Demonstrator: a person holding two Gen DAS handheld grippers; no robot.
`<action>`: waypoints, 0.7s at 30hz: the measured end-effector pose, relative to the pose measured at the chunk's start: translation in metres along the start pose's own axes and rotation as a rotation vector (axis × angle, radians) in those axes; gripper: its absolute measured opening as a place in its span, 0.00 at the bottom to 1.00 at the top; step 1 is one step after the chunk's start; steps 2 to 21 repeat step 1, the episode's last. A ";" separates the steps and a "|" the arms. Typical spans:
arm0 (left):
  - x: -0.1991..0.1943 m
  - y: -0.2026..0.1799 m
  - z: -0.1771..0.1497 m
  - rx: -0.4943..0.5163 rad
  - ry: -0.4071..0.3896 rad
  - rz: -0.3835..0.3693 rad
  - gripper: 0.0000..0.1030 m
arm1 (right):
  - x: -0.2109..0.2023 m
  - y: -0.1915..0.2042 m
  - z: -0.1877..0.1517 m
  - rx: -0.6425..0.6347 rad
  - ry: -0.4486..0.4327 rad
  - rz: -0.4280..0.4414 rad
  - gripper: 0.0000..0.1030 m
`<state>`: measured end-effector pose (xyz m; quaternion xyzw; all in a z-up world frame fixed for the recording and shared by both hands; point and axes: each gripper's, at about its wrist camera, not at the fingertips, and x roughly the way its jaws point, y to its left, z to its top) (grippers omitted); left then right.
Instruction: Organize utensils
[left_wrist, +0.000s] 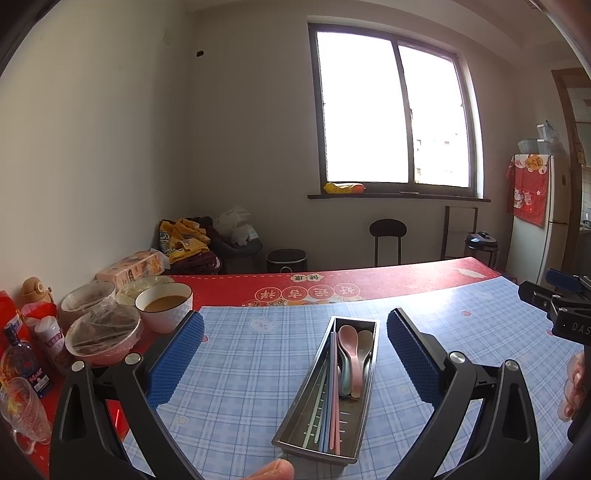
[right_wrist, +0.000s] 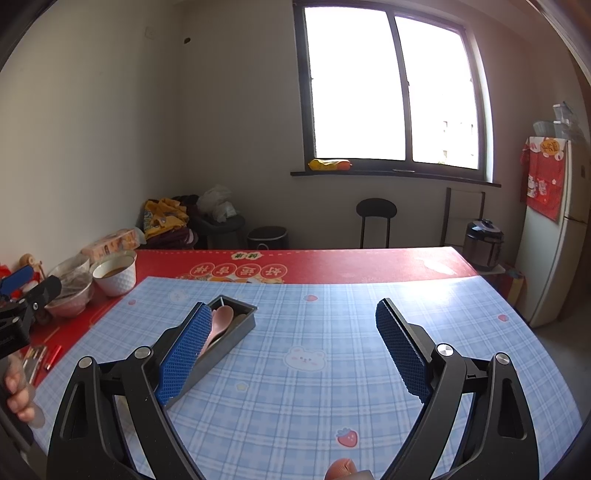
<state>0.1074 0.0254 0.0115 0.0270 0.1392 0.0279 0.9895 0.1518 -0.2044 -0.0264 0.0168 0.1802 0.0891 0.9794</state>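
A long dark metal utensil tray (left_wrist: 291, 417) lies on the blue checked mat. It holds pastel spoons (left_wrist: 350, 354), pink on top, and several pastel chopsticks (left_wrist: 330, 402). My left gripper (left_wrist: 295, 354) is open and empty, its blue pads either side of the tray and above it. In the right wrist view the tray (right_wrist: 242, 326) sits to the left, partly hidden behind the left finger. My right gripper (right_wrist: 290, 350) is open and empty over bare mat, right of the tray. It also shows at the edge of the left wrist view (left_wrist: 561, 306).
Covered bowls (left_wrist: 103, 332), a bowl of brown liquid (left_wrist: 164, 306), a tissue pack (left_wrist: 133, 269), bottles and a glass (left_wrist: 22, 410) crowd the table's left side. Small items (right_wrist: 40, 358) lie on the red cloth at left. The table's far edge faces a stool and window.
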 end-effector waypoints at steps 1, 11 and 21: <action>0.000 0.000 0.000 -0.001 0.000 0.000 0.94 | 0.000 0.000 0.000 -0.001 0.000 -0.001 0.85; 0.000 0.000 0.000 -0.001 0.000 0.000 0.94 | 0.000 0.000 0.000 -0.001 0.000 -0.001 0.85; 0.000 0.000 0.000 -0.001 0.000 0.000 0.94 | 0.000 0.000 0.000 -0.001 0.000 -0.001 0.85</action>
